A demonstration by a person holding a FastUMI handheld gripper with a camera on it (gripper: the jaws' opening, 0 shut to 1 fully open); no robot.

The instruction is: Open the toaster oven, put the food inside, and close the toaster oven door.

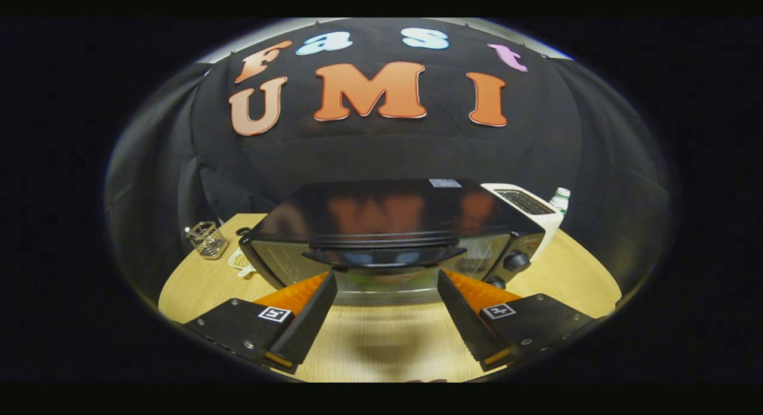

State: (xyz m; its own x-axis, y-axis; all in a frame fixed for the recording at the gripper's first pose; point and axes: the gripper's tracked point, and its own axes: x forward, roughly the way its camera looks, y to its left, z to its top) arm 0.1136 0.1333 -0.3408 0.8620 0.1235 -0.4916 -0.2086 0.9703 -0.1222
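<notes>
On the round table (197,284), left to right: wire holder (207,239), small white dish (241,261), oven (387,236) dead ahead with door shut, white toaster (530,209) and bottle (560,198) behind its right side. Gripper (387,276) released, fingers spread, holding nothing, tips just under the door handle (384,255). Food can't be picked out, so shut door fits either end of the job; any pull on the handle should be centred and level.

Recording booth – black cloth wall (387,152), wooden table (381,337), kitchen appliances
</notes>
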